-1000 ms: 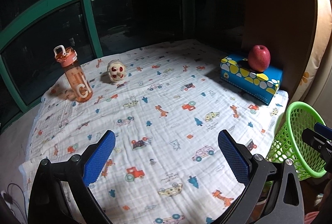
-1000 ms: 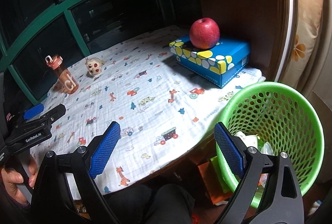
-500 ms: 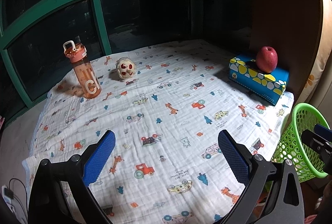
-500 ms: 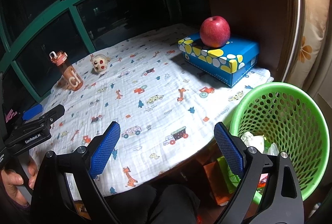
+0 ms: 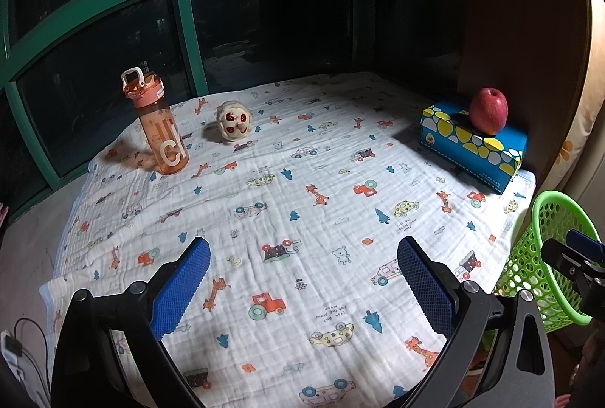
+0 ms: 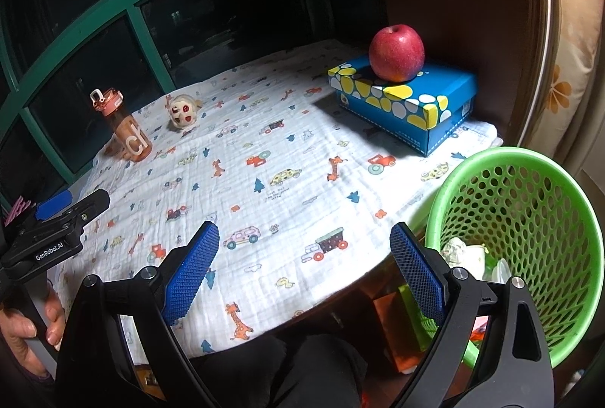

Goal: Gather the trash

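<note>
A: How do the grippers stand?
B: The left gripper [image 5: 302,283] gapes wide over the printed cloth [image 5: 302,181], holding nothing. The right gripper [image 6: 304,270] is equally wide and empty.
A: And the trash?
B: Crumpled trash [image 6: 467,255] lies in the green basket [image 6: 529,204], upright beside the table, mouth upward.
</note>
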